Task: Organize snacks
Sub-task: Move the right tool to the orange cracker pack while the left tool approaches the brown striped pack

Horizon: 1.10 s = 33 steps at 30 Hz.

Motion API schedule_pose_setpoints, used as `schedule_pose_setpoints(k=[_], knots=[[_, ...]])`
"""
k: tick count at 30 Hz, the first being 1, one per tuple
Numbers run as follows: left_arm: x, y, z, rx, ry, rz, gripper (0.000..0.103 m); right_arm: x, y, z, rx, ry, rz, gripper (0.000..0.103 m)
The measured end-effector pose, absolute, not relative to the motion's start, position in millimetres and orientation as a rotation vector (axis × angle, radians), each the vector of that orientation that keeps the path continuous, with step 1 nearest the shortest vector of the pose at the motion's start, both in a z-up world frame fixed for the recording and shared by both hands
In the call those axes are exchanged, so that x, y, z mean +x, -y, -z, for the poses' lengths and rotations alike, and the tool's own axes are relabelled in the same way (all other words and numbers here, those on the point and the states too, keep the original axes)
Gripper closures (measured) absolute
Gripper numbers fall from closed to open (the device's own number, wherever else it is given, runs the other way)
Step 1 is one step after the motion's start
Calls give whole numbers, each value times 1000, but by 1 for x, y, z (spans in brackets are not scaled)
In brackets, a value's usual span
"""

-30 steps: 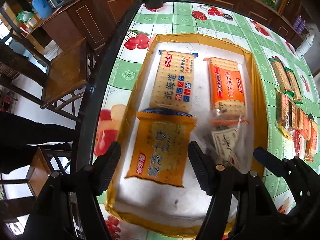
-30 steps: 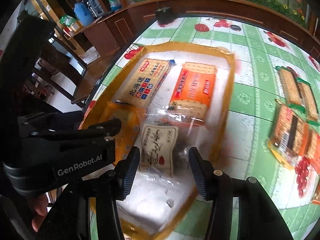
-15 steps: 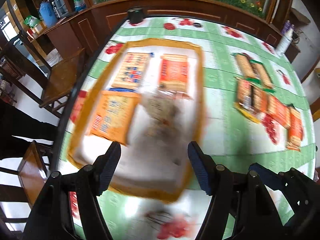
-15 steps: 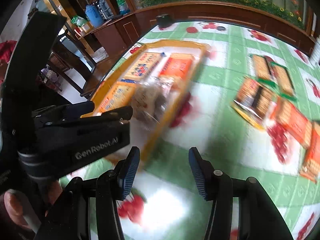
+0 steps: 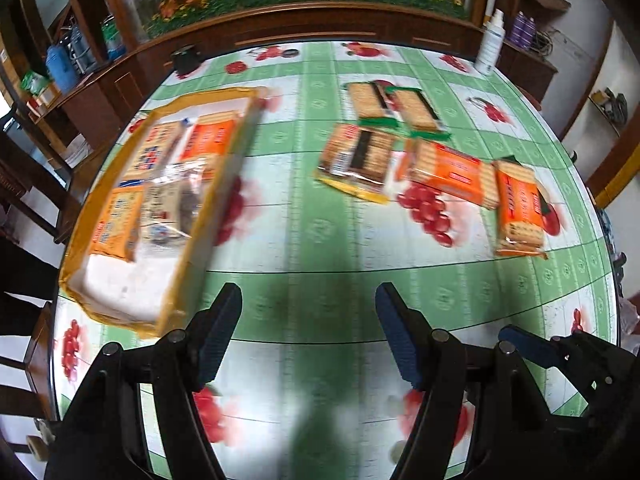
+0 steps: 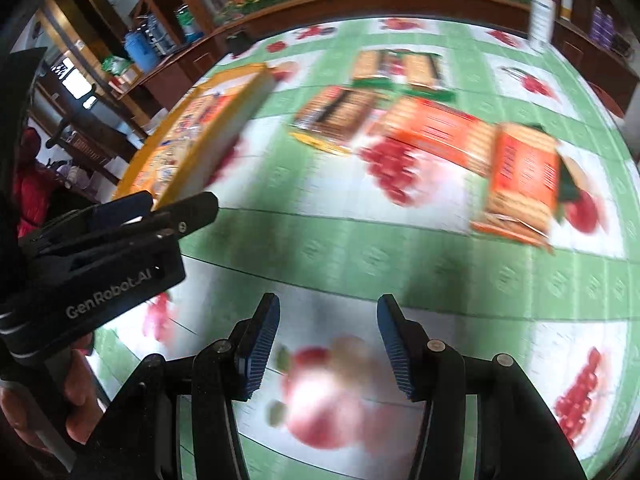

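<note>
Left gripper [image 5: 308, 332]: jaws apart, nothing between them, over bare tablecloth [image 5: 320, 240]. Right gripper [image 6: 326, 344]: jaws also apart and empty, narrower gap.

Only the right view shows the left gripper's body and the hand [image 6: 76, 404] gripping it; only the left view looks into the yellow-rimmed tray [image 5: 208, 208] with four packets inside.

Round table, green fruit-print cloth, wooden cabinets behind, white bottle [image 5: 490, 44] at the far edge.

Loose snack packets [image 5: 448, 168] lie flat right of the tray, well apart from it; the nearest orange packet [image 5: 518, 208] has its long axis running near-to-far.
</note>
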<state>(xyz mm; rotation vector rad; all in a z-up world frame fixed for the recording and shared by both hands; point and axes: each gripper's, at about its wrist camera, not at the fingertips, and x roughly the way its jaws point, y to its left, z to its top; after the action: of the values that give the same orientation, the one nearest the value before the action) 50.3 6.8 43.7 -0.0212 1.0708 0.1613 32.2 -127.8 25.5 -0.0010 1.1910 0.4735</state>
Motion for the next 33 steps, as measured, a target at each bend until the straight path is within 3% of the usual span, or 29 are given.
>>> schedule_pose_setpoints(k=[17, 33], knots=[[88, 23, -8, -27, -1176, -206, 34, 63, 279, -14, 145, -1193, -248, 50], [94, -7, -9, -44, -1199, -230, 34, 208, 259, -3, 172, -1154, -134, 50]])
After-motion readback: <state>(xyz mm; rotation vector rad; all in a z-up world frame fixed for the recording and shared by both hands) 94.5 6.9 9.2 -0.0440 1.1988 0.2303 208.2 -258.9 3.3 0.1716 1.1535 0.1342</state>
